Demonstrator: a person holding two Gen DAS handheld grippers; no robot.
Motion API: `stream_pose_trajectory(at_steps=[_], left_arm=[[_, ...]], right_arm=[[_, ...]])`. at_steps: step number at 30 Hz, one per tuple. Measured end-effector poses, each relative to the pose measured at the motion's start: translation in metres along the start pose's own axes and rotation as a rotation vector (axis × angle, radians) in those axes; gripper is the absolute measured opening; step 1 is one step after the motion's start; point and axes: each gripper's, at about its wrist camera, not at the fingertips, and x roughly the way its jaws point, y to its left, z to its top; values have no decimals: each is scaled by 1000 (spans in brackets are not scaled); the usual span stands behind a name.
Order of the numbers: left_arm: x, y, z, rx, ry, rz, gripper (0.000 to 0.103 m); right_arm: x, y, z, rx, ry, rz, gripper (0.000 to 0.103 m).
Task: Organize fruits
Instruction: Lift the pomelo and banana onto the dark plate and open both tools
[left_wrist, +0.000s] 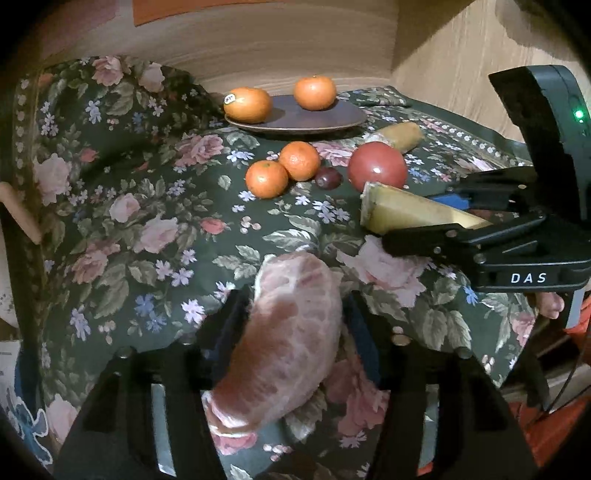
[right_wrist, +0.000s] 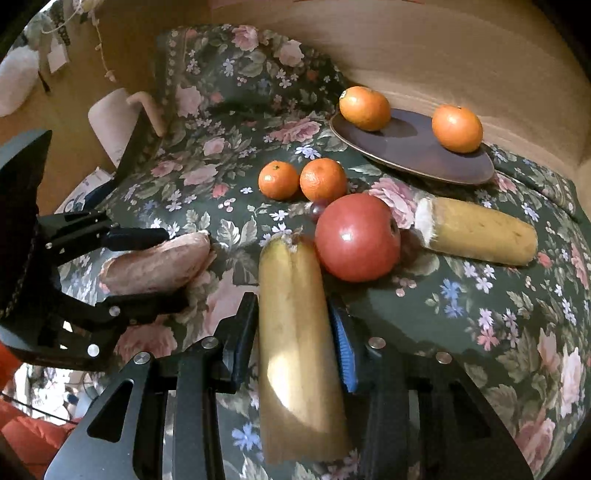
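My left gripper (left_wrist: 295, 314) is clenched on a peeled pink pomelo segment (left_wrist: 284, 350), which stands lengthwise between the two fingers and pokes out past their tips over the floral cloth (left_wrist: 147, 221). In the right wrist view the same segment (right_wrist: 159, 266) sits pinched between the left gripper's (right_wrist: 173, 266) black fingers at the left edge.

My right gripper (right_wrist: 295, 332) grasps a yellow banana half (right_wrist: 295, 332), its torn end pointing away from me toward the red apple (right_wrist: 357, 236). The blue pads (right_wrist: 343, 354) press against its sides. From the left wrist view, that gripper (left_wrist: 424, 225) comes in from the right with the banana half (left_wrist: 406, 214) held just near of the apple (left_wrist: 376, 166).

A second banana piece (right_wrist: 480, 230) lies on the cloth to the right of the apple, close beside it. A small dark grape (left_wrist: 328, 178) rests just left of the apple, next to two mandarins (left_wrist: 282, 170) that touch each other.

Farther back, a dark brown plate (left_wrist: 317, 120) sits against the wooden wall (left_wrist: 258, 48). It carries two more oranges: one with a small sticker (left_wrist: 248, 104) at its left rim and another (left_wrist: 314, 92) toward the far side, well apart from each other.
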Motion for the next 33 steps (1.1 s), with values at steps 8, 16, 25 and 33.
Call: stream_pose_trajectory(at_steps=[8,16,25,33], left_arm=[[-8,2,7,-24,-27,21,44],[-30,8,31,-53,-124,45,44],[-50,9,70,-54,-241,49,44],[-41,11,110,-38,-291,51,44]], right_arm=[[-18,0,0,10,-62,11,31],[-48,-4,10,19,-165,-16,31],[-74,-25,38,59,-268,-90,31],[-83,-51,67,81,-326,-156,31]])
